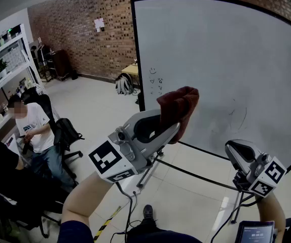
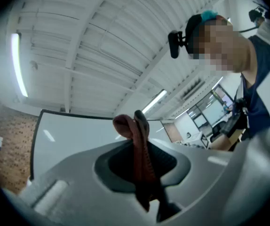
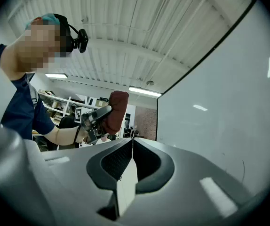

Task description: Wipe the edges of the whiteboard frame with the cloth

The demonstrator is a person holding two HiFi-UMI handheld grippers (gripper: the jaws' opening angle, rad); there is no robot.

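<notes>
My left gripper [image 1: 167,127] is shut on a dark red cloth [image 1: 178,109], which bunches up above the jaws and hangs in front of the whiteboard [image 1: 226,70]. In the left gripper view the cloth [image 2: 137,145] is pinched between the closed jaws, with the whiteboard's black frame [image 2: 34,145] behind. My right gripper [image 1: 237,150] is shut and empty, low at the right, apart from the board. From the right gripper view the cloth [image 3: 116,111] and the left gripper [image 3: 97,114] show to the left of the frame's edge [image 3: 157,117].
The board stands on a wheeled metal stand [image 1: 196,176] on a tiled floor. A person [image 1: 34,130] sits on an office chair at the left, beside shelves [image 1: 3,65]. A brick wall [image 1: 84,29] runs behind, with a backpack [image 1: 123,84] on the floor.
</notes>
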